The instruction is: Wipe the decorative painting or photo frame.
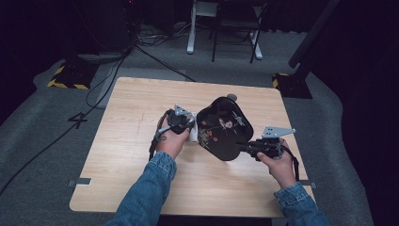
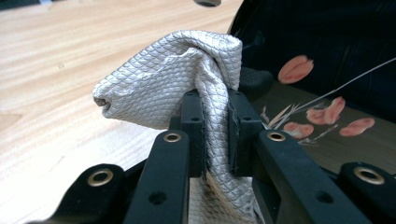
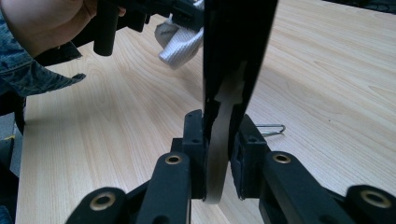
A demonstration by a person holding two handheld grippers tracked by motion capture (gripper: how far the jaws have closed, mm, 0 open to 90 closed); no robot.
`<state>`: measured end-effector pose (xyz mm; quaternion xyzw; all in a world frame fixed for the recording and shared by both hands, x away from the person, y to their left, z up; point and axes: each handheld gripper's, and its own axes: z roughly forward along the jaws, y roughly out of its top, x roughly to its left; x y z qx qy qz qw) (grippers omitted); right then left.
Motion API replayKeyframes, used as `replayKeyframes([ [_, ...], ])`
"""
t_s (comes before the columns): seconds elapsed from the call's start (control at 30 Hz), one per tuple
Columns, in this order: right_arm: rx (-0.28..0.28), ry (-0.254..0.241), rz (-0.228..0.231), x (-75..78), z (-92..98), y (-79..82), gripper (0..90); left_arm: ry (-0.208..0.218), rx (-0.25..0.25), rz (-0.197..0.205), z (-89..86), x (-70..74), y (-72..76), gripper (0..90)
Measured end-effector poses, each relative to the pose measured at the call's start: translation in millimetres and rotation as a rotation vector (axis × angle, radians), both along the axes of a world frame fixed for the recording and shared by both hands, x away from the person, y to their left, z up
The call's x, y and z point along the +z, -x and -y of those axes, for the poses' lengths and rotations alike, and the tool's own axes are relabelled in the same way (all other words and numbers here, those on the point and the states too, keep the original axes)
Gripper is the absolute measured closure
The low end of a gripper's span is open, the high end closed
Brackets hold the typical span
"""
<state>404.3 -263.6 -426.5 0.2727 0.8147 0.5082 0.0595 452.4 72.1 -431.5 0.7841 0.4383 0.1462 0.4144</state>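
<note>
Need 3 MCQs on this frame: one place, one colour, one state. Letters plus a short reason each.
1. Where does the cloth sit relative to the tray?
A. at its left edge
B. under it
C. at the table's far corner

2. What colour is the tray's main surface?
A. white
B. black with pink flowers
C. plain green

3. What is the right gripper doing?
A. open above the table
B. shut on the cloth
C. shut on the tray

Answers:
1 A: the high view shows the cloth in the left gripper, beside the tray's left edge.
2 B: the left gripper view shows glossy black with pink blossoms.
3 C: the right gripper view shows its jaws clamping the tray's rim.
</note>
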Motion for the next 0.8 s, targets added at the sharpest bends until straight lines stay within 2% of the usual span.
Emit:
replayKeyframes([
  [0.43, 0.001, -0.019, -0.010, -1.9, 2.4, -1.8, 78.4, -0.091, -0.037, -0.098, 7.0, -19.6, -2.5, 79.6],
  [0.8, -0.003, -0.018, -0.011, -1.9, 2.9, -1.9, 78.7, -0.127, -0.063, -0.159, 16.4, -35.9, 1.0, 79.6],
])
